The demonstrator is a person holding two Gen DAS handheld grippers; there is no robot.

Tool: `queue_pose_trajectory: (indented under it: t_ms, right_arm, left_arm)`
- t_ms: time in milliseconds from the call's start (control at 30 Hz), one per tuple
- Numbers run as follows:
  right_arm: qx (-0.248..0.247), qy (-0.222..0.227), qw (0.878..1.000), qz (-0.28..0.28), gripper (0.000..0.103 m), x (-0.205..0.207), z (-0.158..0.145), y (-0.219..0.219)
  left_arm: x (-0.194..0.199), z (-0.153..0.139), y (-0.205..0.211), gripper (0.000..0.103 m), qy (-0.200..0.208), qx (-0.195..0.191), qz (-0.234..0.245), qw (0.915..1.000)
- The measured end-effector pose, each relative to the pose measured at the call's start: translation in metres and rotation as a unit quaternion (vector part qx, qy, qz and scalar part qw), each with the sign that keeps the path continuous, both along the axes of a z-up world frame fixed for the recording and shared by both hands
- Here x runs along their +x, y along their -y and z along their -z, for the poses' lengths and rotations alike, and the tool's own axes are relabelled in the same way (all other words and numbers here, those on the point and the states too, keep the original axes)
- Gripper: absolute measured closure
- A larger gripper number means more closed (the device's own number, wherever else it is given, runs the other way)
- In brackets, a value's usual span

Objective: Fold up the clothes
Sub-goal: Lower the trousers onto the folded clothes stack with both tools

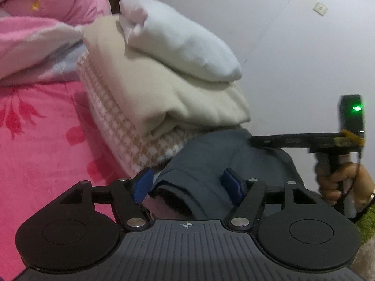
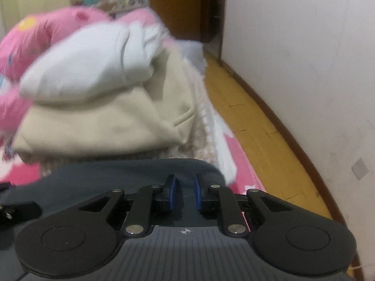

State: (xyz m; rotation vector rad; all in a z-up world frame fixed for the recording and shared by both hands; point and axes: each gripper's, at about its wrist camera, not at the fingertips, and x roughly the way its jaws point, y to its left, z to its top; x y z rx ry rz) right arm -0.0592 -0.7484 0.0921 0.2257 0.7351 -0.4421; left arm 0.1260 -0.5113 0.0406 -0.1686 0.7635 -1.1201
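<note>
A folded grey-blue garment hangs between both grippers, just in front of a stack of folded clothes. The stack has a white piece on top, a beige one under it and a tan-and-white checked one at the bottom. My left gripper has its blue pads wide apart around the thick fold and appears shut on it. My right gripper has its pads close together, pinching the garment's edge. In the left wrist view the right gripper reaches in from the right, held by a hand.
The stack rests on a pink flowered bedspread, with a pink quilt bunched behind it. A white wall runs along the right. Yellow wooden floor lies between bed and wall, and a brown door frame stands at the far end.
</note>
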Motion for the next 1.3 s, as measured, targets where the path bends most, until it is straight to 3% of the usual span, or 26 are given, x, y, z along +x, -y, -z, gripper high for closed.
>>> queue_pose_trajectory:
  t_ms: [100,233,333,400,500,567,633,700,767,867,967,1033,1067,1167,1300]
  right_arm:
    - [-0.008,0.093,0.995,0.043,0.084,-0.069,-0.034,-0.008]
    - [-0.031,0.158,0.985,0.060,0.083,-0.148,-0.049,-0.045]
    - [-0.041,0.167,0.983,0.065,0.083,-0.182,-0.025,-0.080]
    - [-0.054,0.168,0.982,0.073,0.083,-0.194,0.001,-0.101]
    - [-0.042,0.151,0.983,0.098,0.083,-0.180,0.040,-0.111]
    - [-0.031,0.144,0.982,0.118,0.083,-0.186,0.058,-0.114]
    - [-0.024,0.170,0.977,0.128,0.083,-0.199,0.050,-0.117]
    - [-0.017,0.220,0.965,0.141,0.081,-0.216,0.034,-0.116]
    - [0.019,0.260,0.951,0.168,0.058,-0.226,0.024,-0.100]
    - [0.107,0.287,0.930,0.205,0.056,-0.231,0.032,-0.068]
    - [0.200,0.285,0.911,0.222,0.056,-0.229,0.056,-0.045]
    - [0.240,0.290,0.899,0.224,0.064,-0.230,0.071,-0.038]
    - [0.243,0.305,0.893,0.223,0.080,-0.233,0.074,-0.039]
    - [0.251,0.349,0.876,0.219,0.093,-0.243,0.083,-0.042]
    - [0.268,0.391,0.853,0.220,0.093,-0.253,0.101,-0.042]
  left_arm:
    - [-0.010,-0.014,-0.017,0.036,0.052,-0.021,0.000,0.9985]
    - [-0.034,-0.035,-0.033,0.035,0.117,-0.052,0.045,0.9907]
    - [-0.061,-0.038,-0.037,0.032,0.142,-0.055,0.114,0.9817]
    - [-0.076,-0.030,-0.033,0.030,0.159,-0.035,0.137,0.9771]
    - [-0.097,-0.018,-0.027,0.025,0.185,-0.003,0.168,0.9683]
    - [-0.101,-0.012,-0.025,0.025,0.191,0.007,0.171,0.9666]
    - [-0.100,-0.017,-0.028,0.025,0.191,-0.002,0.166,0.9674]
    - [-0.098,-0.023,-0.031,0.025,0.191,-0.011,0.161,0.9682]
    - [-0.097,-0.025,-0.028,0.025,0.188,-0.013,0.155,0.9697]
    - [-0.099,-0.023,-0.021,0.025,0.187,-0.006,0.152,0.9705]
    - [-0.106,-0.014,-0.017,0.025,0.199,0.004,0.153,0.9678]
    - [-0.108,-0.012,-0.017,0.025,0.200,0.005,0.151,0.9682]
    - [-0.107,-0.012,-0.017,0.025,0.198,0.005,0.151,0.9686]
    - [-0.104,-0.013,-0.018,0.025,0.191,0.004,0.151,0.9699]
    - [-0.104,-0.012,-0.017,0.025,0.188,0.003,0.151,0.9705]
